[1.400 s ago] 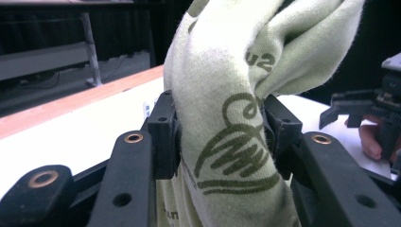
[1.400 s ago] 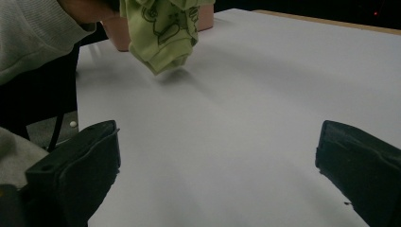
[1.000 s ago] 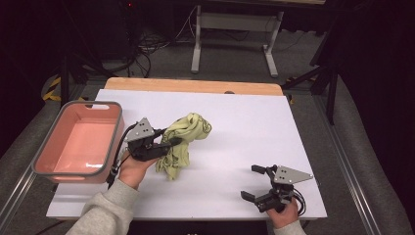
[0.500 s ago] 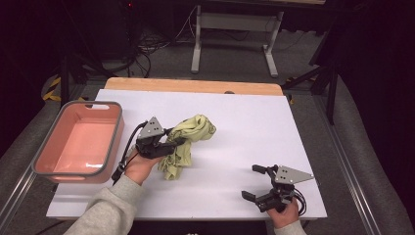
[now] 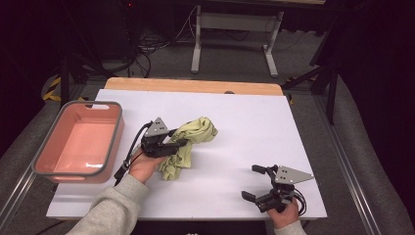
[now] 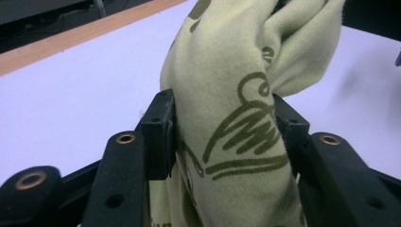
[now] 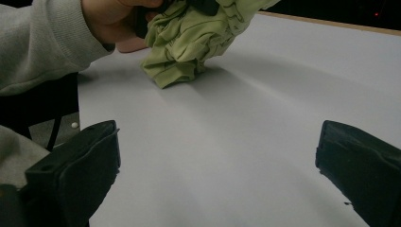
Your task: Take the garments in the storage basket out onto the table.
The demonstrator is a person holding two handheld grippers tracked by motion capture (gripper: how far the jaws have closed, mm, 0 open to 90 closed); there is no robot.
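A crumpled yellow-green cloth (image 5: pixel 195 135) with a dark print lies bunched near the middle of the white table (image 5: pixel 254 122). My left gripper (image 5: pixel 178 145) is shut on it from the left, one end lifted off the table. In the left gripper view the cloth (image 6: pixel 222 71) sits between both pads (image 6: pixel 161 127), which still press on it, though the jaws have just been opening a little. My right gripper (image 5: pixel 252 182) rests open at the front right with nothing in it. In its own view the right gripper (image 7: pixel 217 156) looks at the cloth (image 7: pixel 189 42) and the left hand.
A pink bin (image 5: pixel 116 131) with a grey rim stands at the table's left side, nothing in it. A wooden strip (image 5: pixel 195 85) runs along the far edge. Metal stand legs (image 5: pixel 198 49) and cables lie on the floor beyond.
My left gripper has shifted a little to the right and down with the cloth in it. The right gripper has stayed in place.
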